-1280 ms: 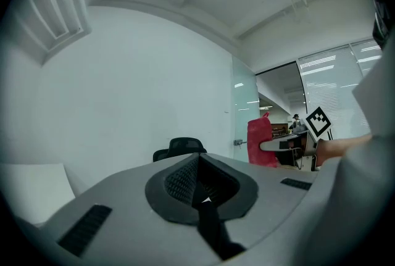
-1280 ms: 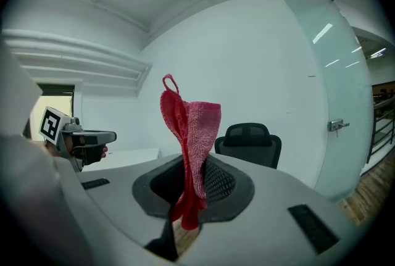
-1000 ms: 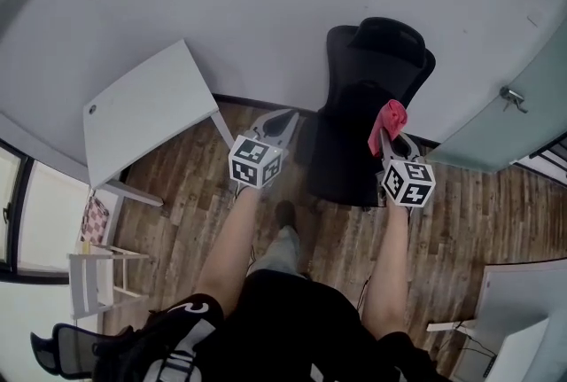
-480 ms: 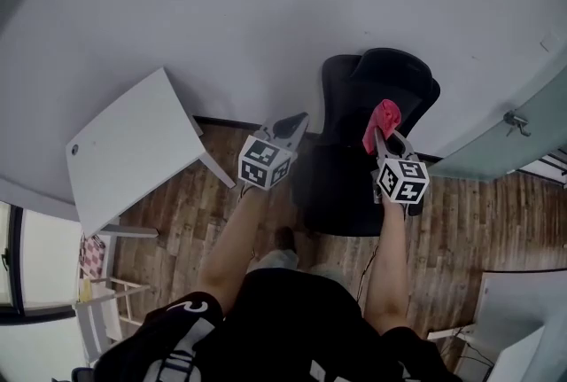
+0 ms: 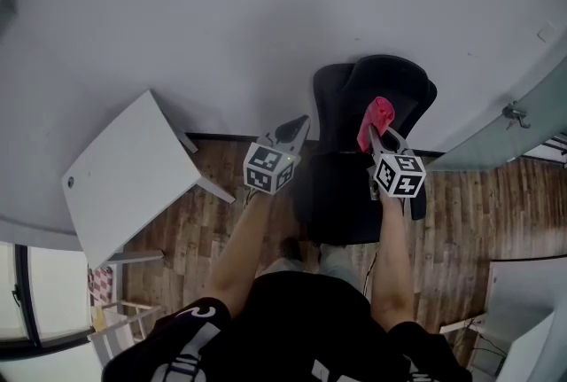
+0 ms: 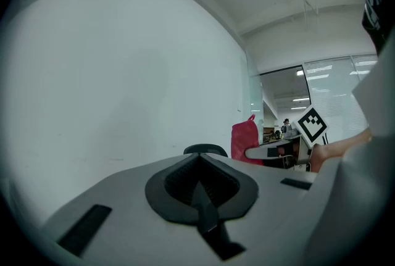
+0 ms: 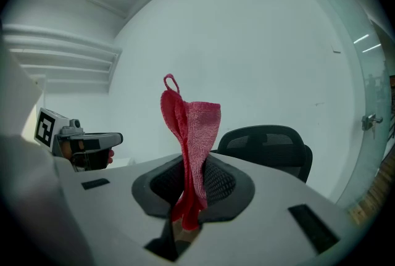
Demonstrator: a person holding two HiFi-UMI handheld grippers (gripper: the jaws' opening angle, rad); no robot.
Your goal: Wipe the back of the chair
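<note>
In the right gripper view the right gripper (image 7: pixel 188 197) has its jaws pinched on the lower end of a red cloth (image 7: pixel 192 129). The cloth stands up from between them with a small loop at its top. Behind it and to the right rises the mesh back of the black chair (image 7: pixel 271 147), against a pale wall (image 7: pixel 259 42). This view does not settle whether cloth and chair touch. The same view catches the left gripper (image 7: pixel 92 141) off to the left, side on, too far round to read its jaws. The left gripper view answers that: its jaws are pressed together with nothing between them. Just over them peeps the curved top edge of the chair, with the cloth and the right gripper's marker cube (image 6: pixel 313 126) further right. Only the head view gives the layout from above. There the chair stands close against the wall with its seat (image 5: pixel 341 194) toward the person, and the cloth lies over the upper part of the chair back in the picture. The left gripper is beside the chair's left edge, at about the same level as the right one. That view alone shows the wooden floor (image 5: pixel 221 221), a white table (image 5: pixel 124 172) well to the left and both bare forearms; the door handle (image 5: pixel 514 114) at the right also appears in the right gripper view
</note>
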